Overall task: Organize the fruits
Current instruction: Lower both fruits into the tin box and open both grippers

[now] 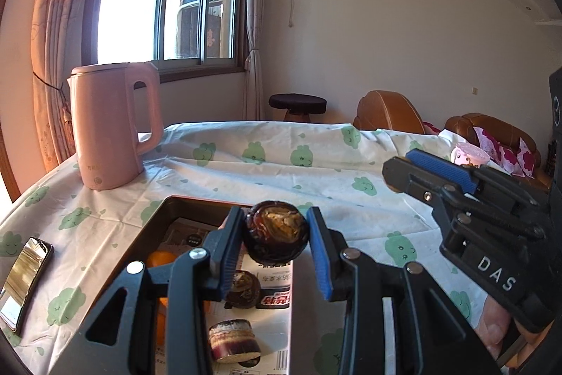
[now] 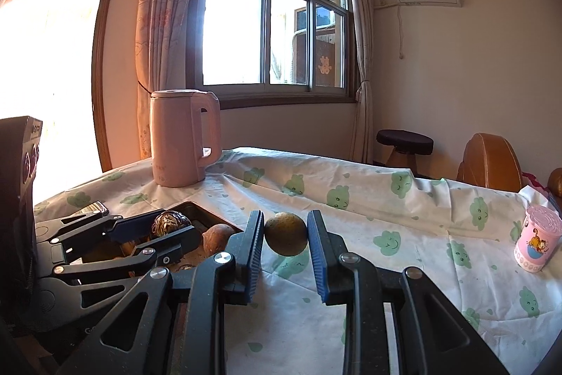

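The left hand-held gripper (image 1: 276, 236) has black plastic arms and blue ribbed pads. Its pads press on both sides of a dark round fruit (image 1: 275, 232). The fruit is shiny and wrinkly, with a yellow-brown patch on top. It hangs in the air above a dark tray (image 1: 154, 218) with straight walls and square corners. Printed paper (image 1: 272, 283) lines the tray.

The right hand-held gripper (image 2: 285, 234) looks the same, black with blue pads. It is clamped on a small brown ball-shaped fruit (image 2: 286, 233) with dull, rough skin. This fruit is held up over the tabletop (image 2: 386, 209), just to the right of the tray.

Only the left wrist view looks down into the tray. There it shows an orange fruit (image 1: 159, 259), another dark round fruit (image 1: 242, 287) and a short round piece with a pale cut top (image 1: 233, 340). It also shows a shiny flat phone (image 1: 24, 283) on the cloth to the left of the tray.

The right wrist view shows the tray only from the side, with a smooth brown fruit (image 2: 217, 238) at its near edge. It shows a pink cup (image 2: 535, 241) with a cartoon on it, far right on the cloth, more clearly.

Both views show a smooth pink kettle (image 1: 114, 125) standing at the back. The tabletop is covered by a crinkled white cloth with green cloud faces.
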